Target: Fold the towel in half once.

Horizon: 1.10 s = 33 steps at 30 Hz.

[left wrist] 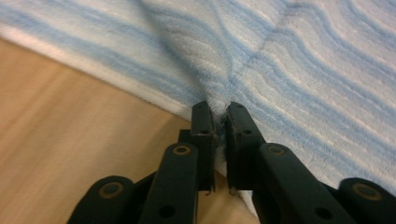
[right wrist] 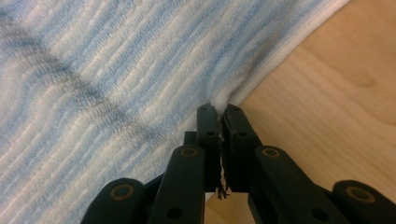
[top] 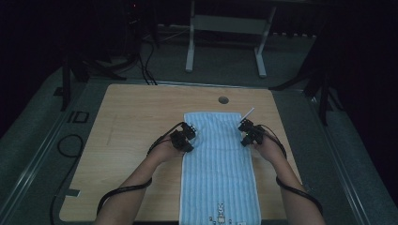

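On the wooden table [top: 131, 140], the left gripper [top: 190, 134] pinches the left long edge of the blue-striped towel [top: 218, 159], its black jaws closed tight on a raised fold of cloth, as the left gripper view shows where the fabric puckers between them [left wrist: 219, 105]. The towel lies flat and lengthwise down the middle of the table, its near end at the table's front edge. At the right long edge, the right gripper [top: 246, 132] is likewise clamped on a small pinch of the towel's hem [right wrist: 219, 100], with bare wood just beside it.
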Motion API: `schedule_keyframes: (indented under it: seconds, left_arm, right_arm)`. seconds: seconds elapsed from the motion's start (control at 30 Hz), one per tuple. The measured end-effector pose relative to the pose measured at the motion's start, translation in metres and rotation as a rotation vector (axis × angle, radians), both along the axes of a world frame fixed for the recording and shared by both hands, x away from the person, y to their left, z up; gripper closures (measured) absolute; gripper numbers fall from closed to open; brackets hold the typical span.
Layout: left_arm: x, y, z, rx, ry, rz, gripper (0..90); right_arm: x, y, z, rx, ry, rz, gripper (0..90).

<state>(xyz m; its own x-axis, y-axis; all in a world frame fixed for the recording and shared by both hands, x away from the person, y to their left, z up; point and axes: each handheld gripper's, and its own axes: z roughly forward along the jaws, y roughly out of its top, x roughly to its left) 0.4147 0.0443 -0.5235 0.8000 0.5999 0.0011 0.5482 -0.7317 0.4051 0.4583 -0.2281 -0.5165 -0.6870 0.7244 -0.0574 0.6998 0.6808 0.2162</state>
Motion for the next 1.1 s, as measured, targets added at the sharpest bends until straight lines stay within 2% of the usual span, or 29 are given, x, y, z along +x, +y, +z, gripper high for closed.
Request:
schedule_keyframes:
  seconds: [0.07,0.13,0.23,0.3,0.37,0.4,0.5,0.53,0.57,0.63,0.67,0.73,0.87,0.93,1.0,1.07,1.1]
  left_arm:
    - [0.003,0.002,0.005,-0.005,-0.021,0.026,83.8]
    - [0.006,0.006,0.012,-0.046,-0.011,0.057,83.9]
    - [0.008,0.012,0.028,-0.064,-0.034,0.061,83.8]
    - [0.006,0.014,0.040,-0.059,-0.066,0.073,83.7]
    - [0.002,0.017,0.053,-0.078,-0.089,0.086,83.6]
    - [-0.002,0.019,0.060,-0.083,-0.110,0.088,83.6]
    - [-0.016,0.025,0.076,-0.106,-0.138,0.078,83.2]
    - [-0.028,0.027,0.081,-0.091,-0.150,0.049,83.1]
    - [-0.035,0.028,0.082,-0.088,-0.155,0.040,82.7]
    - [-0.053,0.030,0.082,-0.072,-0.171,0.015,82.5]
    - [-0.067,0.031,0.080,-0.073,-0.162,-0.014,82.1]
    - [-0.087,0.033,0.072,-0.075,-0.150,-0.038,80.7]
    - [-0.120,0.034,0.048,-0.065,-0.106,-0.077,80.7]
    - [-0.129,0.034,0.037,-0.061,-0.083,-0.086,80.7]
    - [-0.137,0.034,0.027,-0.040,-0.065,-0.099,80.7]
    - [-0.142,0.034,0.018,-0.054,-0.040,-0.097,80.6]
    - [-0.143,0.034,0.015,-0.046,-0.035,-0.103,80.6]
  right_arm:
    - [0.003,0.000,0.004,-0.004,-0.016,0.001,86.5]
    - [0.005,-0.001,0.011,0.008,-0.026,-0.003,86.5]
    - [0.005,-0.004,0.030,0.034,-0.060,-0.001,86.5]
    - [0.005,-0.004,0.043,0.047,-0.078,0.001,86.5]
    - [0.002,-0.004,0.057,0.055,-0.112,0.008,86.5]
    - [0.000,-0.004,0.064,0.061,-0.123,0.012,86.5]
    - [-0.013,-0.004,0.085,0.082,-0.160,0.032,86.4]
    - [-0.018,-0.005,0.089,0.096,-0.163,0.037,86.4]
    - [-0.031,-0.006,0.096,0.112,-0.178,0.059,86.4]
    - [-0.048,-0.008,0.098,0.130,-0.186,0.080,86.4]
    - [-0.057,-0.008,0.098,0.138,-0.187,0.087,86.4]
    - [-0.081,-0.009,0.091,0.146,-0.192,0.106,86.4]
    - [-0.118,-0.012,0.067,0.168,-0.170,0.135,86.3]
    - [-0.131,-0.012,0.053,0.178,-0.136,0.127,86.3]
    - [-0.141,-0.012,0.039,0.169,-0.113,0.139,86.2]
    - [-0.147,-0.013,0.028,0.177,-0.085,0.128,86.2]
    - [-0.149,-0.012,0.022,0.168,-0.072,0.132,86.1]
